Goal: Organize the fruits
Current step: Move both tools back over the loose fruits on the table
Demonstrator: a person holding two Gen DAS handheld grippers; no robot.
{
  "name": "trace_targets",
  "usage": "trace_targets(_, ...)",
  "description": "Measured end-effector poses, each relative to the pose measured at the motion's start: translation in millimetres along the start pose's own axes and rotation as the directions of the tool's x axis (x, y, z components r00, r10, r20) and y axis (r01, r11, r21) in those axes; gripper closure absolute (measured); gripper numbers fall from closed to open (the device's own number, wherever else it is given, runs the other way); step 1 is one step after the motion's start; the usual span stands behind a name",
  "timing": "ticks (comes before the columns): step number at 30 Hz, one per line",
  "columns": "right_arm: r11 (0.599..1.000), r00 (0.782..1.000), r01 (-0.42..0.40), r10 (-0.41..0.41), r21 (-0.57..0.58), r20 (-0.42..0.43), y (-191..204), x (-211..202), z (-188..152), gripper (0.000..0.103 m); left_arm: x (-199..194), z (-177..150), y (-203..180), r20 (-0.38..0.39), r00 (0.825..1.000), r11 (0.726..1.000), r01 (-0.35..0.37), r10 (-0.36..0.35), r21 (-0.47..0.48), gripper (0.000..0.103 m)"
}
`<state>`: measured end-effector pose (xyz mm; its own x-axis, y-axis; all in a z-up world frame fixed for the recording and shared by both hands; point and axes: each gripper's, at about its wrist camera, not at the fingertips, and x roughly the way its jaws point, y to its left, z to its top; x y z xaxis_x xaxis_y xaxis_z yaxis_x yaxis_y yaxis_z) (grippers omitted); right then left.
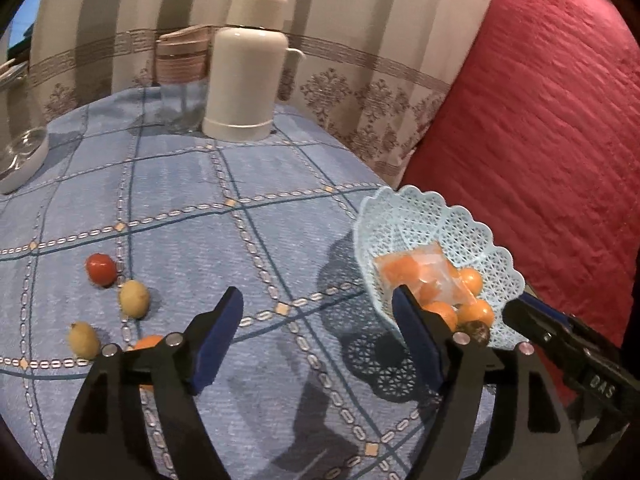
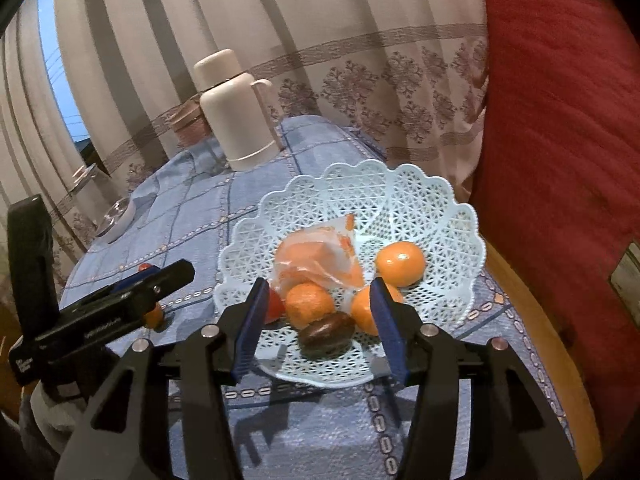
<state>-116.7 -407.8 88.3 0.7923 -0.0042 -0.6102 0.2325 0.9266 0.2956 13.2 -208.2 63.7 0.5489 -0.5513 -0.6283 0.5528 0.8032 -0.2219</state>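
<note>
Blue checked cloth (image 1: pixel 248 184) covers the table. At lower right of the left view, a lacy plastic basket (image 1: pixel 480 236) gathers glossy oranges (image 1: pixel 472 280) and a crinkly packet. Loose fruits (image 1: pixel 134 298) wait at lower left, likely next. Left gripper (image 1: pixel 316 336) and right gripper (image 2: pixel 316 328) both stand spread, empty.

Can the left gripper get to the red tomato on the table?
Probably yes. The left gripper is open and holds nothing, and the red tomato lies out on the tablecloth ahead to its left. Only bare cloth lies between; the two yellowish fruits sit beside the tomato, not across the way.
</note>
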Motion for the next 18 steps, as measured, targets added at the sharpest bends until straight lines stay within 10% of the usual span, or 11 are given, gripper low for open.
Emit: trace_targets(18, 0.995, 0.997, -0.068, 0.067, -0.071, -0.026, 42.8, 6.5, -13.2, 0.048, -35.7, 1.0, 54.4, 0.066, 0.99, 0.991, -0.118, 0.122, -0.062, 0.02)
